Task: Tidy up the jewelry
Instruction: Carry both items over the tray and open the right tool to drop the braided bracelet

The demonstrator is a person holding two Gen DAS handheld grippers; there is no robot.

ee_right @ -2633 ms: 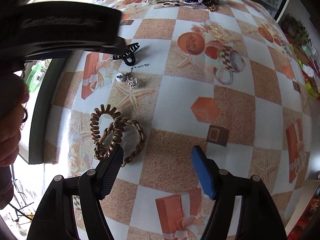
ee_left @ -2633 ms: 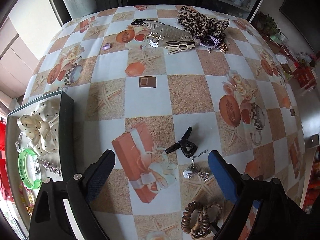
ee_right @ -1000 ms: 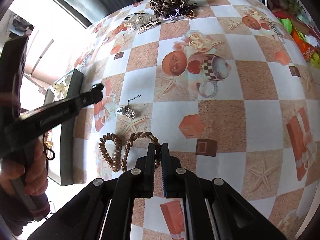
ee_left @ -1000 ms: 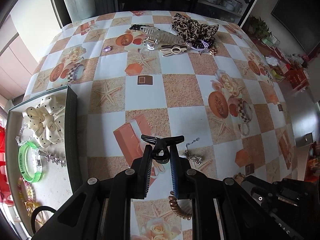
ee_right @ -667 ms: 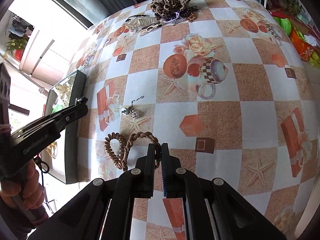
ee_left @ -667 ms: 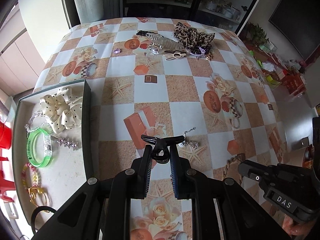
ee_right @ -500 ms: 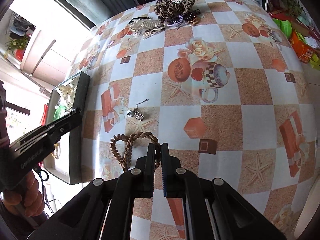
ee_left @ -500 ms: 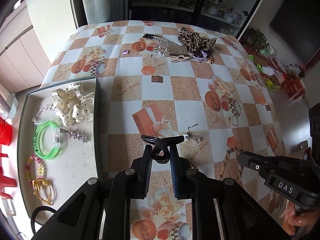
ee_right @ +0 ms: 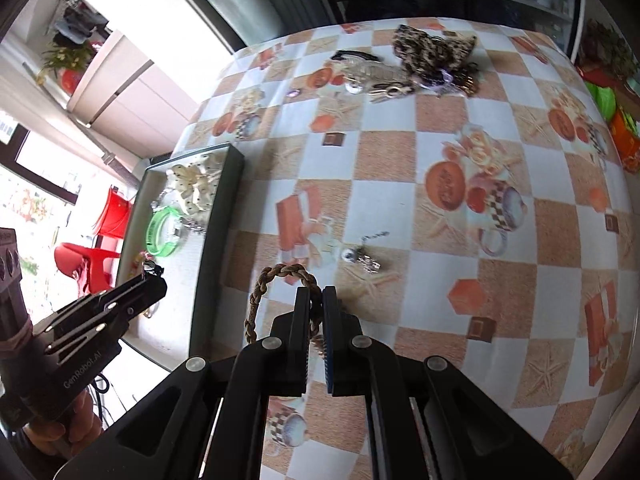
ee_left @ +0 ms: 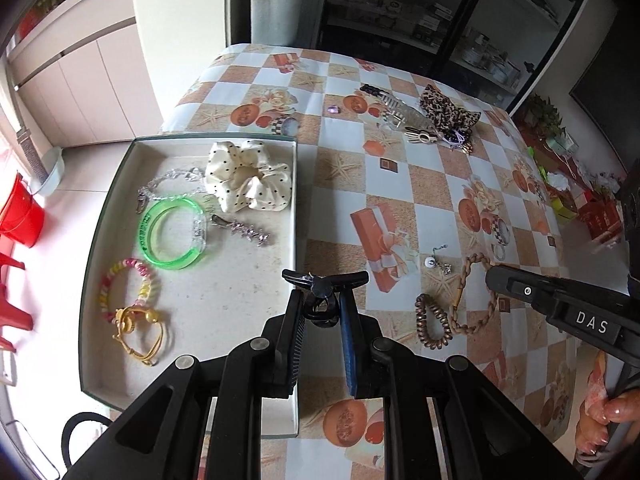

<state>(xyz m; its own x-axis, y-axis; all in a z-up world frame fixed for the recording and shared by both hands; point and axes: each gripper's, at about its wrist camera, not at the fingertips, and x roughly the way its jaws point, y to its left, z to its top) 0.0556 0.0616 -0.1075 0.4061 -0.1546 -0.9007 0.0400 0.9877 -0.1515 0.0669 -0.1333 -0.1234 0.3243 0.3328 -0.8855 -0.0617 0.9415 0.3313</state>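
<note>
Above, the left hand-held gripper [ee_left: 321, 304] is clenched on a small black plastic claw hair clip [ee_left: 323, 288], held over the right wall of a shallow grey rectangular tray [ee_left: 295, 184] that rests on the checkered, gift-patterned surface [ee_left: 424, 184]. Six items lie in the tray: one cream polka-dot fabric scrunchie [ee_left: 248, 182], one clear bead bracelet [ee_left: 168, 182], one translucent green bangle [ee_left: 172, 232], one silver rhinestone clip [ee_left: 244, 230], one pink-and-yellow bead bracelet [ee_left: 126, 286] and one yellow cord bracelet [ee_left: 142, 334]. The right hand-held gripper [ee_right: 316, 312] grasps one brown braided cord loop [ee_right: 272, 286], lifted clear of the surface. One brown spiral coil hair tie [ee_left: 432, 322] and one silver pearl charm [ee_right: 360, 258] lie nearby; a leopard-print fabric scrunchie [ee_right: 428, 50] heads a far cluster of clips.
</note>
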